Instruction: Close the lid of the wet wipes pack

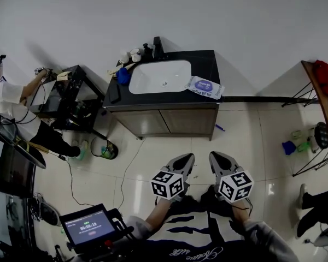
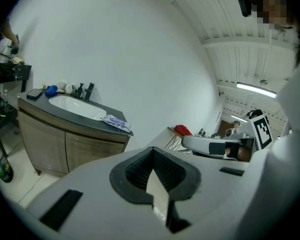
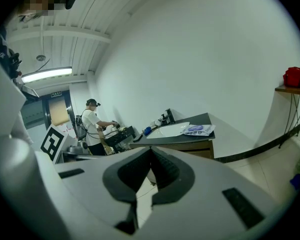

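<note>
Standing on a tiled floor (image 1: pixel 246 141), a person holds two tongs low in front of the body, side by side and just apart. One bench (image 1: pixel 205 63), dark-topped with a cabinet under it, stands against the white wall, well apart from both tongs. It carries one white sink (image 1: pixel 159 76) in the middle and one pack (image 1: pixel 204 87) of wet wipes. The pack lies flat just right of the sink, by the bench's front-right corner, reaching the right edge. Its purple oval faces up; whether the lid is open cannot be told. A cluster of small items sits at the back-left corner.

Open floor lies between the tongs and the bench's front edge. One other person (image 1: pixel 8 105) works at a dark stand (image 1: pixel 71 89) off the bench's left end.

The left tongs (image 1: pixel 189 157) are closed, tips together, holding nothing. The right tongs (image 1: pixel 214 155) are likewise closed and empty. Neither touches anything.
</note>
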